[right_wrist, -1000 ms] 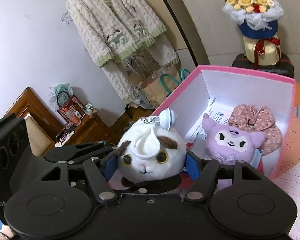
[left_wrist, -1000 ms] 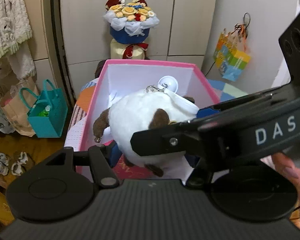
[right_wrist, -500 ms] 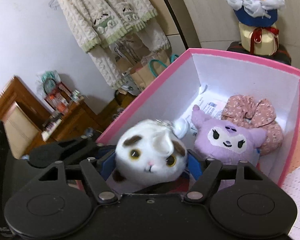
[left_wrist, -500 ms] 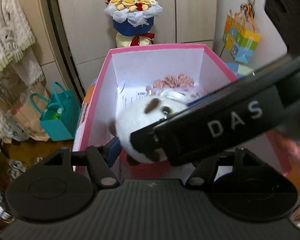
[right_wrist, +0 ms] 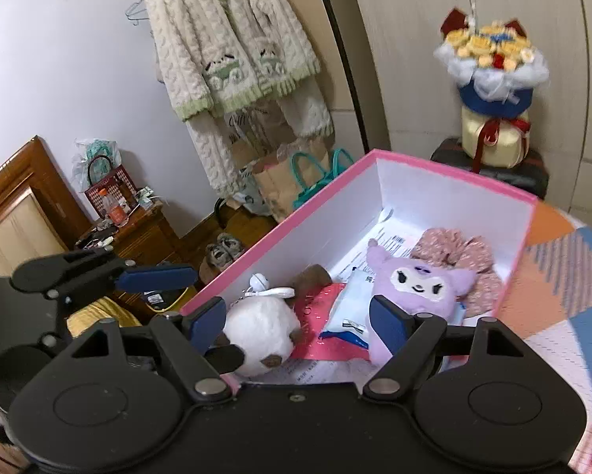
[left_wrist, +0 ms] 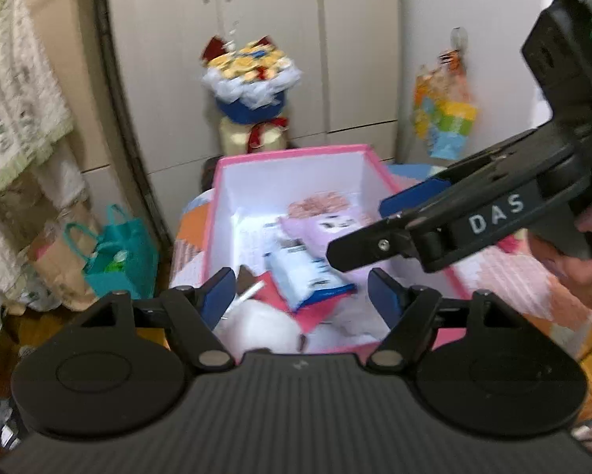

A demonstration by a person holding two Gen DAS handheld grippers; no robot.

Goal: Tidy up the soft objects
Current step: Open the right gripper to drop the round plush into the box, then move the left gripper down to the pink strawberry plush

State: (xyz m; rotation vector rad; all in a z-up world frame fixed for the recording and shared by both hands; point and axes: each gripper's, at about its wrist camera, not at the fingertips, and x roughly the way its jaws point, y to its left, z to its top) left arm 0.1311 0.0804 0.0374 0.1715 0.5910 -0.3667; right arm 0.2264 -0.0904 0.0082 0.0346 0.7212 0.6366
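A second ago both grippers clamped the white plush cat (right_wrist: 262, 330); now it lies loose in the pink box (right_wrist: 280, 229), low in the frame, while the jaws of the left gripper (left_wrist: 299, 296) and right gripper (right_wrist: 296, 322) are opening around it, no pad pressing it. To its right lie a blue-white packet (right_wrist: 351, 316), the purple plush (right_wrist: 418, 286) and a floral cloth (right_wrist: 453, 247). In the left view the right gripper crosses the right side and covers part of the box.

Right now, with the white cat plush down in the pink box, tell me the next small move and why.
Probably lift both grippers clear of the pink box. The white cat plush lies inside beside the purple plush, and the opening jaws of the right gripper and left gripper press nothing.
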